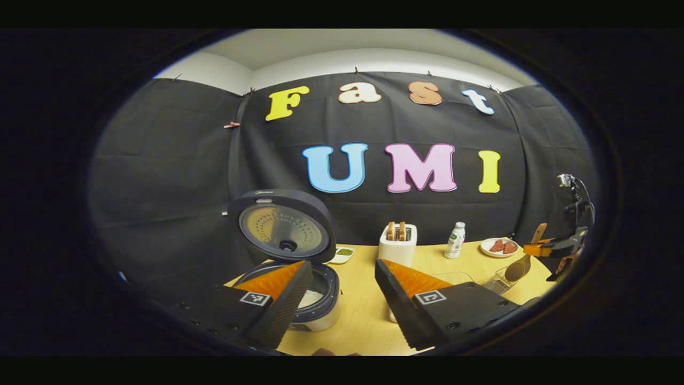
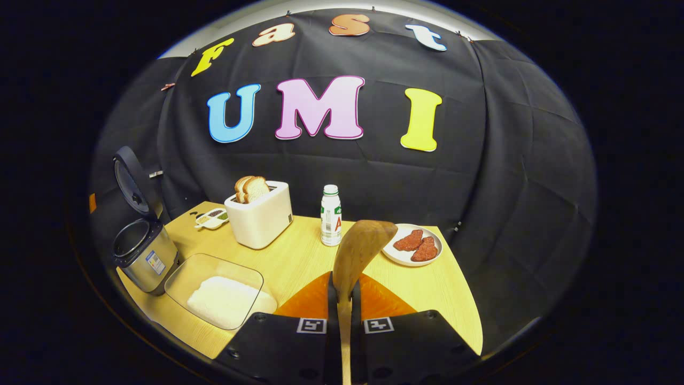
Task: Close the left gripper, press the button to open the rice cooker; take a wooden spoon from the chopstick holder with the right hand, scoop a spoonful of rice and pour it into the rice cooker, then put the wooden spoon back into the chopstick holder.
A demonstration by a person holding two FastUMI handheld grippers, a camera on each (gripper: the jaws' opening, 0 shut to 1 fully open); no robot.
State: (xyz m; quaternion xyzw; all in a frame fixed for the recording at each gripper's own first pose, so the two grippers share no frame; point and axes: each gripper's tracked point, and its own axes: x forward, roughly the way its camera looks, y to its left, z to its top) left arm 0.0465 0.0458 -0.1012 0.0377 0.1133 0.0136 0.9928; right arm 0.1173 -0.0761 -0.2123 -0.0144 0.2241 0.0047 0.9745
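The rice cooker (image 1: 320,299) stands open with its lid (image 1: 286,224) raised, and white rice shows in its pot. My left gripper (image 1: 343,267) is open right in front of it, holding nothing. My right gripper (image 2: 342,283) is shut on the handle of the wooden spoon (image 2: 360,251), held above the table. From the left gripper view, that gripper (image 1: 556,248) holds the spoon (image 1: 518,267) just above a clear chopstick holder (image 1: 499,280) at the table's right end. A glass dish of rice (image 2: 219,294) lies beside the open cooker (image 2: 141,254).
A white toaster (image 2: 260,214) with bread slices stands at the back, a small divided dish (image 2: 212,217) to its left. A white bottle (image 2: 331,215) and a plate of meat pieces (image 2: 417,243) sit to the right. The wooden table's edge (image 2: 459,299) runs near the plate.
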